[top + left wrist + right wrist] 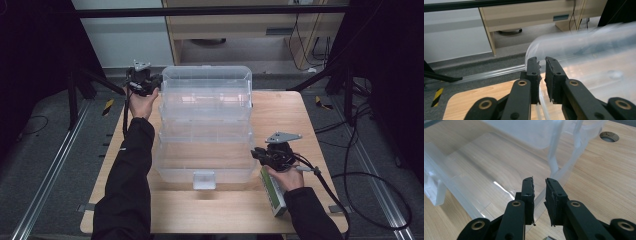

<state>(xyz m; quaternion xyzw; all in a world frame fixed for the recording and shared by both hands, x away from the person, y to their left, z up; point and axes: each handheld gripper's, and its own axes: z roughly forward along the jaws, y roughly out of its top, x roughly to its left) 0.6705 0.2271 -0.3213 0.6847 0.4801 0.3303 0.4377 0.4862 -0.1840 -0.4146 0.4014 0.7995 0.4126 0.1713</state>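
Your clear tiered plastic organiser box (205, 125) stands open mid-table (300, 120). Your left gripper (542, 65) pinches its far-left rim; your right gripper (539, 185) pinches its near-right wall, beside a green carton (272, 192).

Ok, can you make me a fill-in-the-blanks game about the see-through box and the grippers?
1. The clear plastic box stands on a table made of ____.
2. The left hand-held gripper is at the box's ____ corner.
3. Under the person's right hand lies a small green and ____ carton.

Missing words: wood; far left; white
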